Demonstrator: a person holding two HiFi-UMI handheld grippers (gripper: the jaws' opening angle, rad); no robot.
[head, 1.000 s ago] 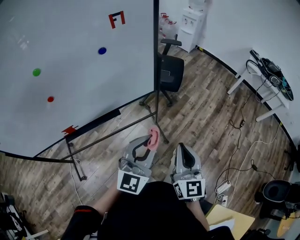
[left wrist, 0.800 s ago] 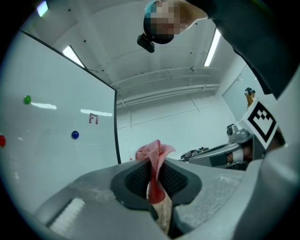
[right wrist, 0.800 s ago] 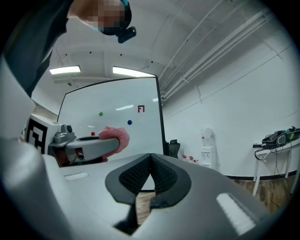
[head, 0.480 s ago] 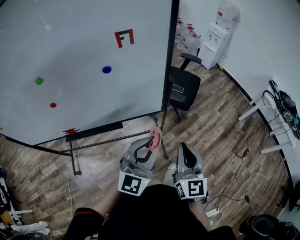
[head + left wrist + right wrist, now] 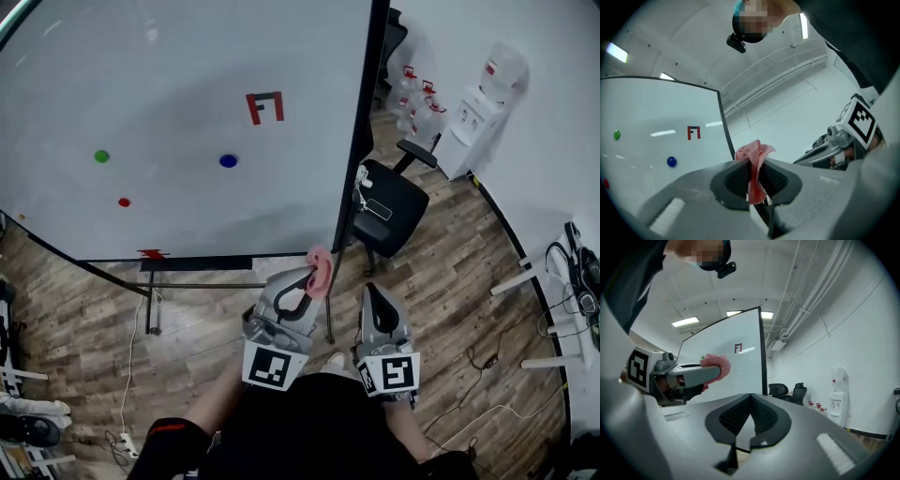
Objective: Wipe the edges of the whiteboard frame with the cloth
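Your left gripper [image 5: 314, 278] was clamped on the pink cloth [image 5: 321, 267], which stuck up from between its jaws as a crumpled tuft. You held it close to your body, on the near side of the whiteboard [image 5: 187, 112]. The cloth was apart from the dark frame [image 5: 362, 131] running down the board's right edge. Your right gripper [image 5: 373, 295] sat just right of the left one, its jaws together with nothing between them. Right of the frame, a black office chair [image 5: 389, 211] stood on the wooden floor [image 5: 450, 272], and a water dispenser [image 5: 476, 117] stood against the far right wall.
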